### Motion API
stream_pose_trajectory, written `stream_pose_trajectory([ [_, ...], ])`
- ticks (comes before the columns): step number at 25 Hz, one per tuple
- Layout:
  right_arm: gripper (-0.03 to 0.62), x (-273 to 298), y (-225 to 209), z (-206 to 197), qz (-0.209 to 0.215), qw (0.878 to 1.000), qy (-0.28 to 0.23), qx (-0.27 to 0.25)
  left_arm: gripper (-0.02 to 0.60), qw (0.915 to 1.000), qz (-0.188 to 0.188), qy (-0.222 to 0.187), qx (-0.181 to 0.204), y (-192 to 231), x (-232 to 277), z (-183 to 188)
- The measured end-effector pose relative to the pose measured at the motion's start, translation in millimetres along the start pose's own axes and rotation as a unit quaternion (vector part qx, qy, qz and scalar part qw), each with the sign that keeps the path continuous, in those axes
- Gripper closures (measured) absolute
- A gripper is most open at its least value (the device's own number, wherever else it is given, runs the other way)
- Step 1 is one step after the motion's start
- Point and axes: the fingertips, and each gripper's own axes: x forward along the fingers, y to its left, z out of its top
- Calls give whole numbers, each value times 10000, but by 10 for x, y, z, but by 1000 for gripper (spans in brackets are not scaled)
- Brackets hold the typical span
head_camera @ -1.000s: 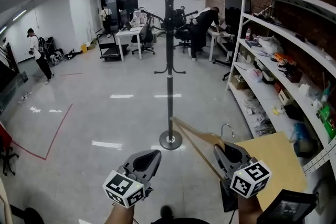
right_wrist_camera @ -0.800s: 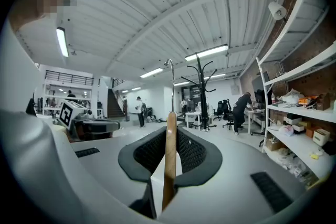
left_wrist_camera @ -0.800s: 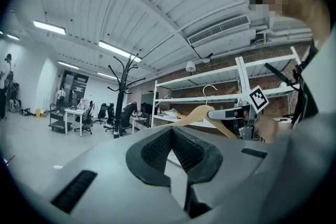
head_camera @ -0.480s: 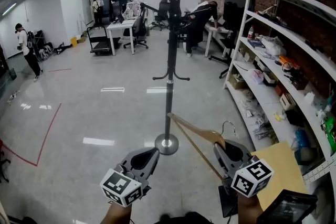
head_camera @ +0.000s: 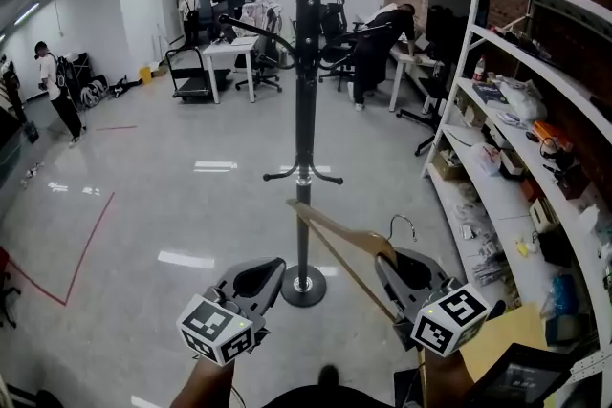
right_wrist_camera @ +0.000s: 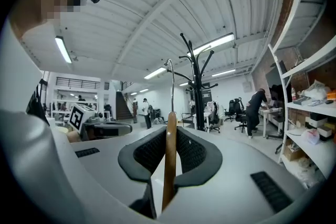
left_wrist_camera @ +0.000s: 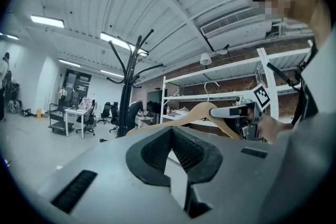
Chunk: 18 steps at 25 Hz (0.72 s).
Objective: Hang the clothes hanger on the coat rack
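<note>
The black coat rack stands straight ahead on its round base, its curved hooks at the top of the head view. My right gripper is shut on a wooden clothes hanger, held low to the right of the pole, one arm reaching left toward it. The metal hook points up. In the right gripper view the hanger stands pinched between the pads, with the rack beyond. My left gripper is shut and holds nothing, left of the base. The left gripper view shows the hanger and rack.
White shelving full of small items runs along the right wall. A cardboard sheet lies at the lower right. Desks, chairs and a cart stand at the back with people nearby, one person far left.
The coat rack has come nearer and stands taller in the head view. Both grippers stay low in front, the right one still gripping the hanger, now closer to the pole.
</note>
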Motion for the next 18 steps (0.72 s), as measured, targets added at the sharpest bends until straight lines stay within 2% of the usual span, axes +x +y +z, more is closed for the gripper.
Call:
stream_pose_trajectory([
  [5, 537, 450, -210, 241, 981, 9949, -120, -198, 583, 9998, 177, -78, 57, 217, 482, 106],
  [13, 537, 1208, -384, 536, 1898, 9814, -137, -234, 583, 9991, 399, -127, 91, 680, 826, 182],
  [18, 537, 1684, -445, 716, 2278, 9730, -95, -363, 583, 9963, 537, -544, 399, 1012, 989, 447],
])
